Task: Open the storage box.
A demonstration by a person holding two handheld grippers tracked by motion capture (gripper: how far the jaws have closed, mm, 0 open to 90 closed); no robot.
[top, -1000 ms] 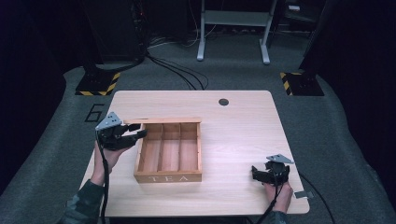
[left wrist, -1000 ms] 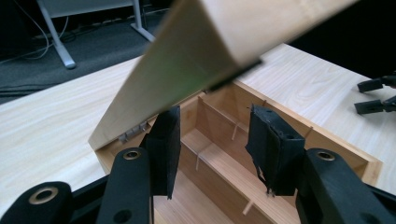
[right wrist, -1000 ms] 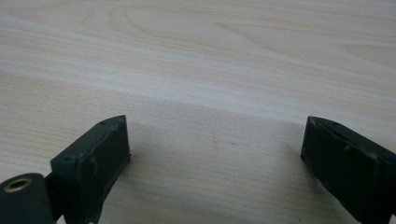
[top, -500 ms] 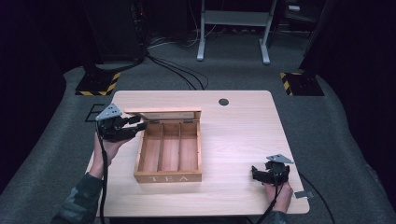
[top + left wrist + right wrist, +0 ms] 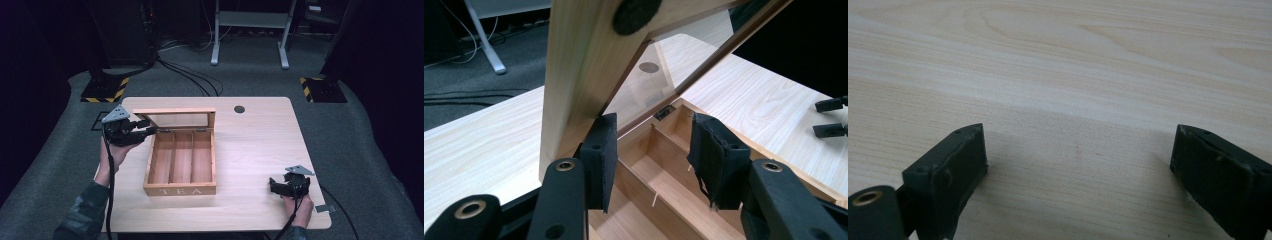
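A wooden tea box marked TEA stands on the table with three bare compartments. Its glass-paned lid is swung up at the back. My left gripper is at the lid's left corner. In the left gripper view the lid's wooden frame leans on the top of the left pad, and the left gripper has its jaws apart with nothing clamped between them. My right gripper rests open at the table's front right, with bare wood between the jaws of the right gripper.
The light wood table has a round cable hole at the back. Behind it on the grey carpet are cables, a metal desk frame and two yellow-black striped bases. Cables trail from both grippers.
The lid has swung up from nearly flat to well raised, with its glass pane now showing. My left gripper rose and moved back with it. The right gripper stayed put.
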